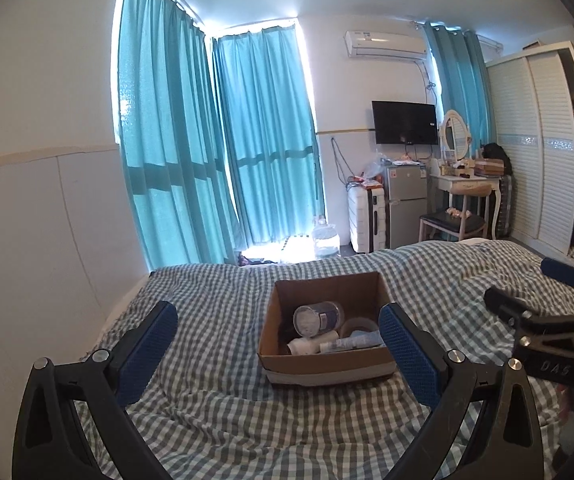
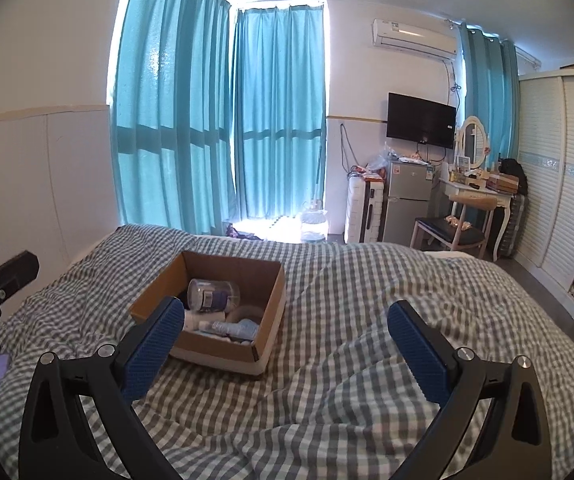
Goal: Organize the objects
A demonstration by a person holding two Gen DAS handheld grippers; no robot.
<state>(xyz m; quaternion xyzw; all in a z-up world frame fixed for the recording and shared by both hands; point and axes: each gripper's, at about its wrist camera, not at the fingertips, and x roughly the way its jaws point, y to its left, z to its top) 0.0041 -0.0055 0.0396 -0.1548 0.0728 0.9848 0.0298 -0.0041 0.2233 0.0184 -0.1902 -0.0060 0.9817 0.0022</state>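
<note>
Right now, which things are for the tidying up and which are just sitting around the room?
For the job:
box on the bed
jar, tube, tape roll and white bottle inside it
left gripper and right gripper, both open and empty

Just around:
curtains
TV
fridge
suitcase
chair
dresser
wardrobe
water jug

Daylight glows through the teal curtains (image 1: 191, 140), blowing out the floor (image 1: 283, 248) beneath them. Fisheye bending curves both views' edges; corners go black.
</note>
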